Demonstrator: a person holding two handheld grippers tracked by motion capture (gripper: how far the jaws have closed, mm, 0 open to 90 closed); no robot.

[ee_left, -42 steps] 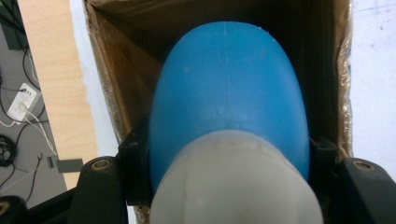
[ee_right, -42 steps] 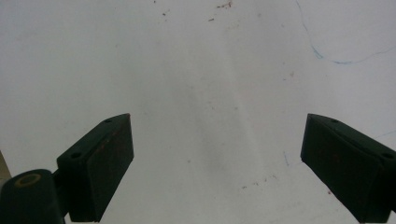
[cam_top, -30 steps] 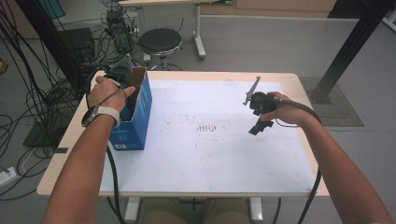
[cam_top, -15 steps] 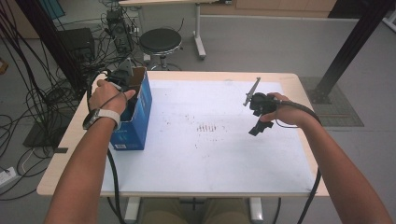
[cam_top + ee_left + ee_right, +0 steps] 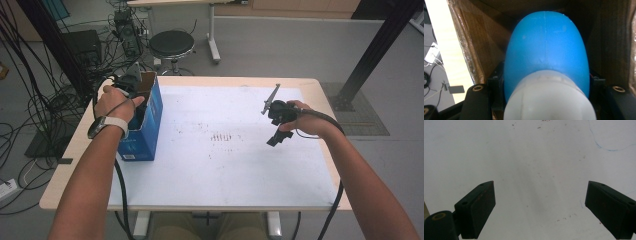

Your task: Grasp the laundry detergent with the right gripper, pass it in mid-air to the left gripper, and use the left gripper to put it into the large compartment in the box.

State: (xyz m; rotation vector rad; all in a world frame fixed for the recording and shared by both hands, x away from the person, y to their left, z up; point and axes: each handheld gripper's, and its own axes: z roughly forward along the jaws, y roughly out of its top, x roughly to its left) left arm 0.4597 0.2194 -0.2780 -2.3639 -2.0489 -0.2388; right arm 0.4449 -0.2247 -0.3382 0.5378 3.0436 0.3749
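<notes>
At the left of the high view, a blue-and-white rounded object (image 5: 545, 62) is being clamped by the left hand-held gripper (image 5: 131, 82) inside the blue box (image 5: 145, 131), risking snagging on its cardboard wall, while the right hand-held gripper (image 5: 540, 211) is being held wide and empty over the counter (image 5: 240, 165).

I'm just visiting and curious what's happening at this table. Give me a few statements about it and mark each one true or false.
1. The left gripper is at the open top of the blue box. True.
2. The left gripper's jaws are empty. False: they are shut on a blue and white object, seen inside the cardboard interior in the left gripper view.
3. The right gripper has its jaws spread apart with nothing between them. True.
4. The right gripper is inside the box as well. False: it is held over the white table surface, well to the right of the box.
5. The box lies flat on its side. False: it stands with its open top up.
</notes>
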